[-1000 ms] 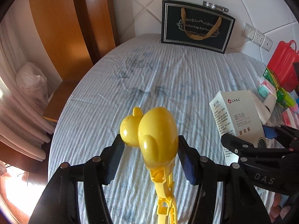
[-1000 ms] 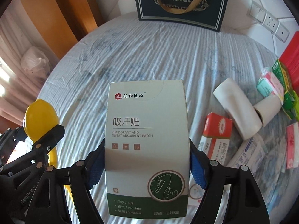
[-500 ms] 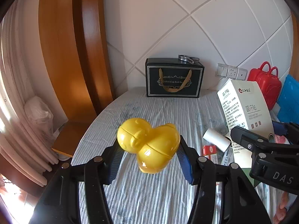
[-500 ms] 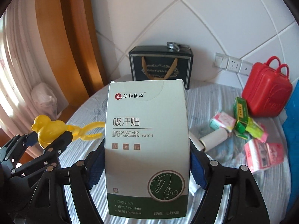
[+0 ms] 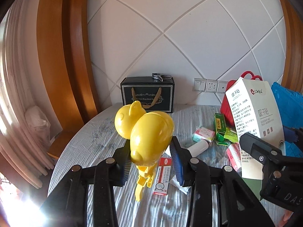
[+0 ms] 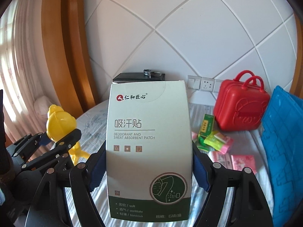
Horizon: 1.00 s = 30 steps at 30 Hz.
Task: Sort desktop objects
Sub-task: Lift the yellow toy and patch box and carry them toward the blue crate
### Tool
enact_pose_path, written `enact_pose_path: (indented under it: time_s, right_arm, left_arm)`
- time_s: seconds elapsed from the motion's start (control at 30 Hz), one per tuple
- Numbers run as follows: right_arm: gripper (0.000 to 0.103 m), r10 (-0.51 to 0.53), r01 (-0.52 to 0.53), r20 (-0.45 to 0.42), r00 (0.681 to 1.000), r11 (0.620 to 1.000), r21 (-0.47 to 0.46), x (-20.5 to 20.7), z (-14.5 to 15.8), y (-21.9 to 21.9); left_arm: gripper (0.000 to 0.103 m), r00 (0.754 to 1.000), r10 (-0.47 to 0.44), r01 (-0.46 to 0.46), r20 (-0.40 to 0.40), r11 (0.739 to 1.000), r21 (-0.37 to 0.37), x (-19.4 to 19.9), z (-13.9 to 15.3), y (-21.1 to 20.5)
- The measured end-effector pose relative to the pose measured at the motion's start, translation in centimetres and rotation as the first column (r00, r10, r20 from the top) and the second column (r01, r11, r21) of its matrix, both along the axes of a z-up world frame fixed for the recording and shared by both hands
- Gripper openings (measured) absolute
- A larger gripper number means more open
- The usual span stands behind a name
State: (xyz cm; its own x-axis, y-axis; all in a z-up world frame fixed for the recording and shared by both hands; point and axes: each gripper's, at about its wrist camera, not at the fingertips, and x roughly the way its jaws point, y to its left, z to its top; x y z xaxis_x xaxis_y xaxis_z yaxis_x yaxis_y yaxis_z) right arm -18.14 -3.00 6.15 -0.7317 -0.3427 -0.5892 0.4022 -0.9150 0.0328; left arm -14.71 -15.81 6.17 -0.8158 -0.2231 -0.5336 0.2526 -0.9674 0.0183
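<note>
My left gripper (image 5: 151, 162) is shut on a yellow duck-shaped plastic toy (image 5: 149, 134) and holds it above the table; the toy also shows at the left of the right wrist view (image 6: 60, 124). My right gripper (image 6: 147, 168) is shut on a white and green sweat-patch box (image 6: 147, 147), held upright above the table. The box shows at the right of the left wrist view (image 5: 253, 117). Small packets (image 6: 217, 141), a white roll (image 5: 197, 147) and a red-white box (image 5: 162, 176) lie on the striped tablecloth (image 5: 98, 140).
A black gift bag (image 5: 147, 94) stands at the back against the tiled wall. A red toy suitcase (image 6: 240, 106) and a blue crate (image 6: 282, 141) stand at the right. The table's left edge (image 5: 62, 155) drops toward a curtain and wooden frame.
Both grippers have lifted and tilted up from looking down at the table to looking level at the wall, each keeping its object. The duck has turned in view.
</note>
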Motion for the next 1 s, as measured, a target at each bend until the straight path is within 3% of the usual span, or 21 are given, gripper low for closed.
enact_pose_path:
  time_s: [0.2, 0.43, 0.73, 1.0]
  right_arm:
    - [0.078, 0.001, -0.001, -0.013, 1.000, 1.000, -0.010, 0.9, 0.6, 5.2]
    - [0.078, -0.070, 0.068, -0.058, 0.996, 0.997, -0.031, 2.9, 2.4, 8.9]
    - [0.078, -0.197, 0.202, -0.123, 0.973, 0.979, 0.024, 5.7, 5.2, 11.4]
    - [0.078, -0.285, 0.289, -0.142, 0.948, 0.957, 0.008, 7.5, 8.3, 15.9]
  left_arm:
    - [0.037, 1.000, -0.015, 0.015, -0.010, 1.000, -0.007, 0.8, 1.2, 4.9]
    - [0.037, 0.994, -0.099, 0.097, -0.048, 0.994, -0.041, 1.8, 2.7, 8.6]
    - [0.037, 0.970, -0.221, 0.220, -0.099, 0.975, -0.022, 3.3, 4.5, 11.6]
    - [0.037, 0.942, -0.304, 0.303, -0.143, 0.953, -0.026, 3.3, 6.4, 16.1]
